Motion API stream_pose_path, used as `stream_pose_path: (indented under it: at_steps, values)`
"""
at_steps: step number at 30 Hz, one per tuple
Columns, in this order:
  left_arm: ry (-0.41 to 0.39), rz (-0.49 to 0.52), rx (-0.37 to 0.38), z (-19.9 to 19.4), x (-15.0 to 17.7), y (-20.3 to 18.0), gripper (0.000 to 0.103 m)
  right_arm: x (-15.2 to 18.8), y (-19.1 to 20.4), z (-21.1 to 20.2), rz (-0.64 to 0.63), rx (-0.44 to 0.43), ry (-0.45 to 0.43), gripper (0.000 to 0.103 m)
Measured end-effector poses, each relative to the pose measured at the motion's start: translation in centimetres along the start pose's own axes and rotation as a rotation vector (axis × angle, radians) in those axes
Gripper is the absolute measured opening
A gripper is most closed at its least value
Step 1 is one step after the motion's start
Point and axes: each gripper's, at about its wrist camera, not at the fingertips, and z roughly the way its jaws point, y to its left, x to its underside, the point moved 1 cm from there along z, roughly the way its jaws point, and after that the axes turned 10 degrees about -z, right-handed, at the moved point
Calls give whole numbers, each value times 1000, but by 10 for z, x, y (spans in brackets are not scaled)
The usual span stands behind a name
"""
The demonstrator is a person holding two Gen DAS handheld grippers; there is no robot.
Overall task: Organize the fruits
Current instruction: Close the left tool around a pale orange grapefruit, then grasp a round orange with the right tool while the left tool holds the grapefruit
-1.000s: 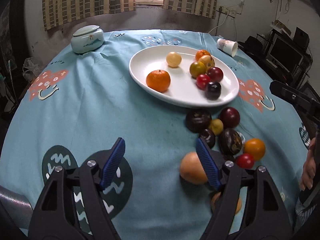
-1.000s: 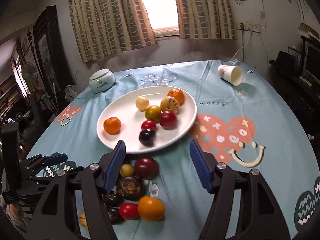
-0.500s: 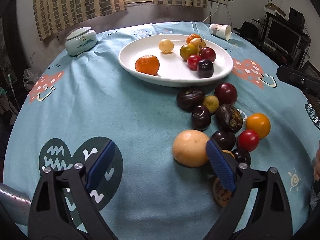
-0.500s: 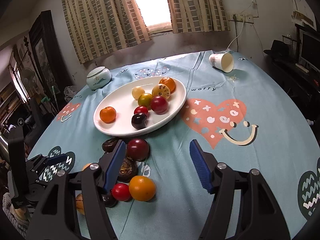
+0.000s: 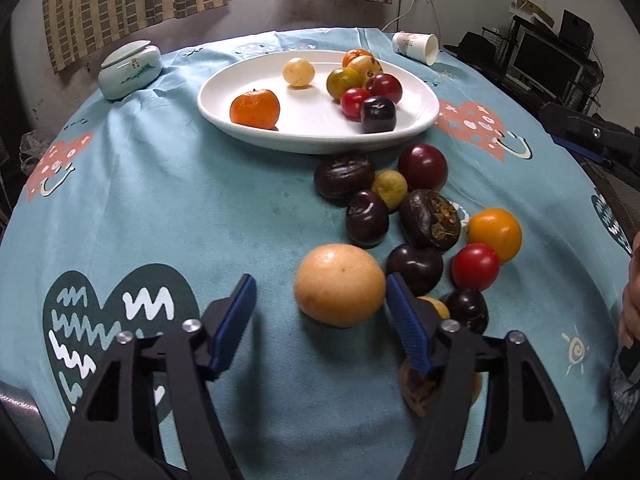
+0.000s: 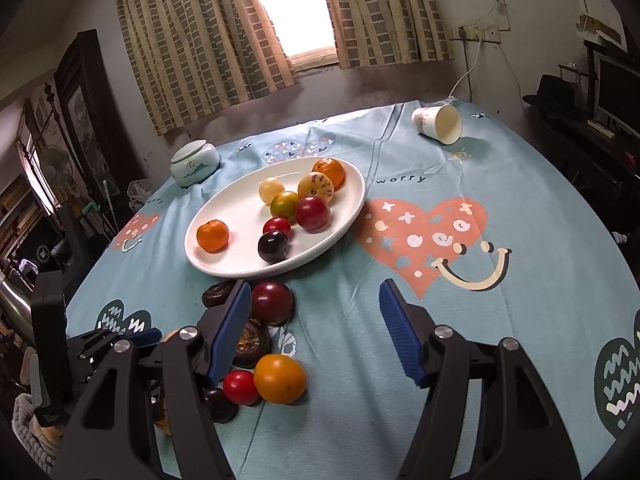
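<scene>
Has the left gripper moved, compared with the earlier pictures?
Yes. The left gripper has moved toward the big pale fruit, which now sits between its closing jaws; earlier its right finger covered part of the fruit.

White plate, teal tablecloth with coral hearts, tan checked curtains, blue-padded black gripper
</scene>
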Motion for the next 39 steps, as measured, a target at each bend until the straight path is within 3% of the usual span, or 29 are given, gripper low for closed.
stream_pose_path:
  at_steps: [1, 11, 16, 24, 39]
  values:
    - [2, 4, 17, 0, 1, -3, 48, 0, -1, 0, 2, 0, 0, 67]
    - [9, -12, 38, 5, -3, -2, 48, 8, 8, 11, -47, -12, 69, 67]
    - [-50, -49, -107, -2, -7, 15, 47, 22, 23, 28, -113, -19, 158, 67]
    - [-59, -179, -149, -8, -14, 54, 47, 37, 30, 44, -147, -23, 240, 67]
    - [-102, -157, -211, -14, -15, 52, 47, 46, 29, 55, -119, -53, 274, 61]
